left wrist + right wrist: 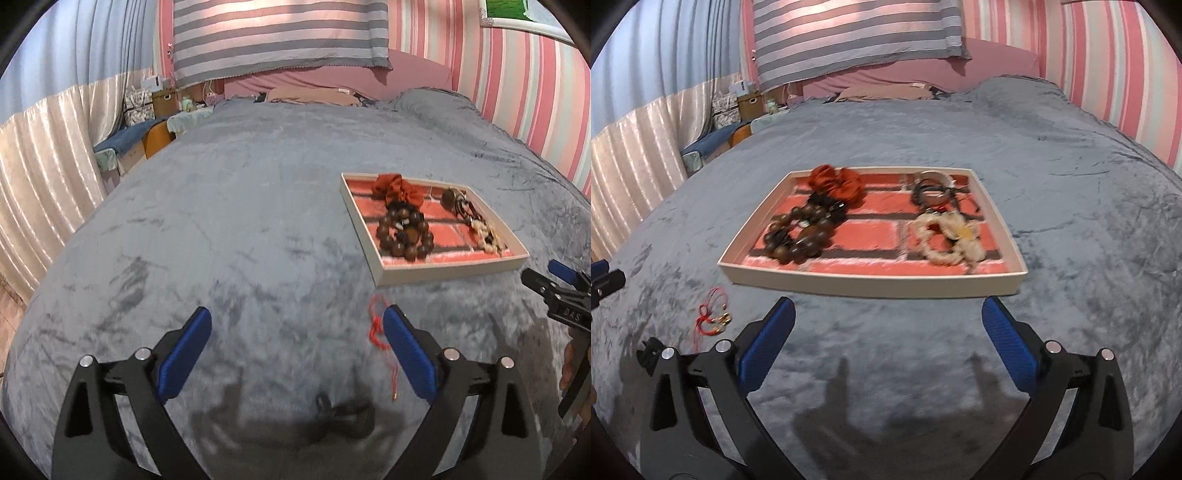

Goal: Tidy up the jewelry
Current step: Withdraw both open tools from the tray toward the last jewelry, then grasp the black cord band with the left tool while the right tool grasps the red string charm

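Left gripper (297,321) and right gripper (888,312) — both spread wide and empty — above the bed (886,122). Red string bracelet (711,317) lies just left of the tray (871,286) — beads (798,236), scrunchie (836,182) and pale bracelet (945,236) inside.

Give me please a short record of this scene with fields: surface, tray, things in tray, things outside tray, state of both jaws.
surface: grey blanket on a bed
tray: shallow white tray with red brick-pattern lining, resting on the blanket
in tray: brown bead bracelet, red scrunchie, white bead bracelet, dark bangles
outside tray: red string bracelet, on the blanket left of the tray
left gripper: jaws open, holding nothing
right gripper: jaws open, holding nothing, facing the tray's near edge
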Action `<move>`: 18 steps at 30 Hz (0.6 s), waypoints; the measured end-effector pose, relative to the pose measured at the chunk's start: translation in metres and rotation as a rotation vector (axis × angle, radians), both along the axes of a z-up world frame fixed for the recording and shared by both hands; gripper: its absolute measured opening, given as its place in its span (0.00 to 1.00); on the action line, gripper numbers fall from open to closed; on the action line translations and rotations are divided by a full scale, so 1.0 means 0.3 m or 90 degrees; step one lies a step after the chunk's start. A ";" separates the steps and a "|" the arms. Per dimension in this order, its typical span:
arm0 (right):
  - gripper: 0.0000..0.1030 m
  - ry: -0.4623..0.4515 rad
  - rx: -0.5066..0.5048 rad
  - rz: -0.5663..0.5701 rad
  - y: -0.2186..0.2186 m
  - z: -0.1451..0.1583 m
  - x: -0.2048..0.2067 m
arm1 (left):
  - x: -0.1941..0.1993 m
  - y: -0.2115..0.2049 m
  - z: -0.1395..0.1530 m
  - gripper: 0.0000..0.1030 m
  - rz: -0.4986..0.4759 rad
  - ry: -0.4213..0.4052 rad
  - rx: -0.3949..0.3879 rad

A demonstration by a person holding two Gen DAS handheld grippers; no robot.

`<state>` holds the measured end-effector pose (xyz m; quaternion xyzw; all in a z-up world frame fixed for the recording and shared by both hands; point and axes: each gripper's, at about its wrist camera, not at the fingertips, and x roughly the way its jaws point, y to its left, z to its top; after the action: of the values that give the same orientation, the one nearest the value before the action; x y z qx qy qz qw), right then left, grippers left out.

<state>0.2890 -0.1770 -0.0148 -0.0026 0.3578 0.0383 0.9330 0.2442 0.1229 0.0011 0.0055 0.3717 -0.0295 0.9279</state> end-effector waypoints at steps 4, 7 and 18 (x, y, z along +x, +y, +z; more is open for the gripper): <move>0.96 0.008 -0.002 0.013 0.064 -0.033 -0.010 | -0.039 -0.002 -0.048 0.89 -0.009 0.016 -0.008; 0.96 0.015 -0.006 0.022 0.095 -0.054 -0.011 | -0.058 -0.019 -0.078 0.89 -0.020 0.028 -0.014; 0.95 0.021 -0.023 0.039 0.165 -0.088 -0.018 | -0.085 -0.056 -0.176 0.89 -0.036 0.062 -0.014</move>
<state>0.2837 -0.1274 -0.0411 -0.0297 0.3736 0.0605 0.9251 0.2186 0.1061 -0.0516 0.0047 0.4157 -0.0599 0.9075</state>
